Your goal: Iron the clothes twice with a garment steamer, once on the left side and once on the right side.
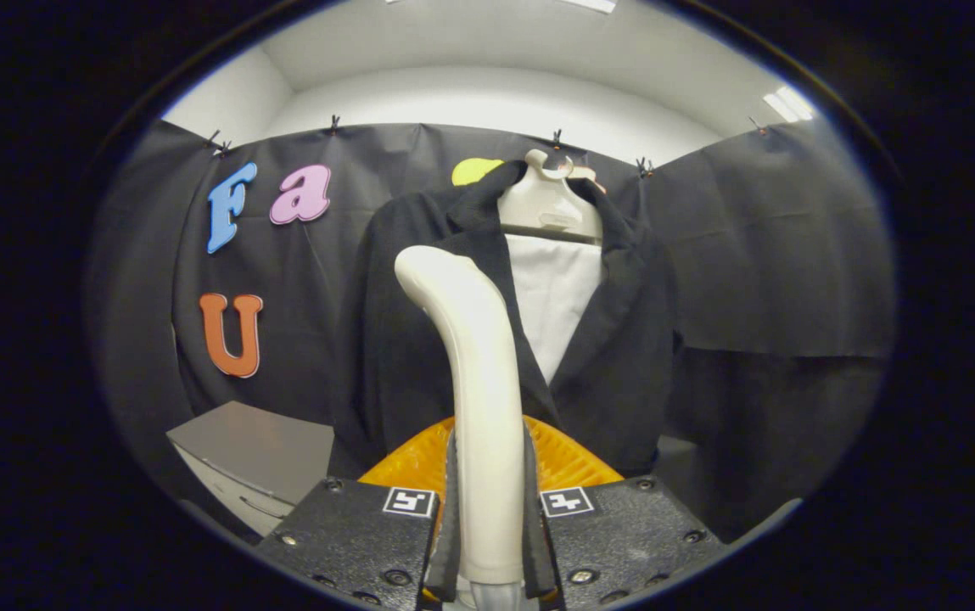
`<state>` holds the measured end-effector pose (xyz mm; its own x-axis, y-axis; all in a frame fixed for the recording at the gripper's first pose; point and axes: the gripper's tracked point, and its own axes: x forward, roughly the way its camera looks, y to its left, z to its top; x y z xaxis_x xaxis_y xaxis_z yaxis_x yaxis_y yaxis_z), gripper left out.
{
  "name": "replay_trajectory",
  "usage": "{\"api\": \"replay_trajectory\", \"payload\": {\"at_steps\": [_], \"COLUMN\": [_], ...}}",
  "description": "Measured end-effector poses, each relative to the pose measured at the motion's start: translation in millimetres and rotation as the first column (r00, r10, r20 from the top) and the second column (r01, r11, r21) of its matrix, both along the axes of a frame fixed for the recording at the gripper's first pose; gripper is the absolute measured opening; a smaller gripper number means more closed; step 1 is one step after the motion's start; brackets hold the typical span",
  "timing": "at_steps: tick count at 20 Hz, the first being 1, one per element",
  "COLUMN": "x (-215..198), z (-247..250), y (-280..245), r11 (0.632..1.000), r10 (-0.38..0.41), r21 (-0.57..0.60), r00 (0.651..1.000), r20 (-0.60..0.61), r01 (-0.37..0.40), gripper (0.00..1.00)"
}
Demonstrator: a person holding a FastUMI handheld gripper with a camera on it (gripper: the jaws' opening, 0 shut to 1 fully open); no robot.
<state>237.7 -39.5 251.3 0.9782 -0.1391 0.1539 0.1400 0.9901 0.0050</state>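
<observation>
Clamping the cream handle of the garment steamer from both sides, the gripper has its two dark fingers pressed flat against the lower part of that handle, one on each side; the handle rises straight up from between them and bends over at its rounded top toward the left; just behind the fingers and the handle sits an orange ribbed part that fans out to both sides, though what it belongs to I cannot tell for sure; beyond the steamer hangs the black jacket, open at the front, with a white lining or shirt panel showing between its lapels; the jacket's collar wraps a pale hanger near the top of the booth's black cloth wall; the steamer's bent top overlaps the jacket's left lapel in this view, but whether it touches the cloth cannot be told; to the left of the fingers, lower down, stands a grey box-shaped cabinet against the cloth wall, well apart from the jacket's hem.
</observation>
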Motion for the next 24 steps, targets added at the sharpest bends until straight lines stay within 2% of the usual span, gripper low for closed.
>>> {"api": "replay_trajectory", "payload": {"at_steps": [10, 24], "x": [-6, -6], "z": [-75, -187], "y": [-13, -25], "r11": [1.0, 1.0], "r10": [-0.013, 0.007], "r21": [-0.025, 0.004], "r00": [0.995, 0.965], "r20": [-0.095, -0.262], "r01": [0.01, -0.006], "gripper": [0.32, 0.32]}}
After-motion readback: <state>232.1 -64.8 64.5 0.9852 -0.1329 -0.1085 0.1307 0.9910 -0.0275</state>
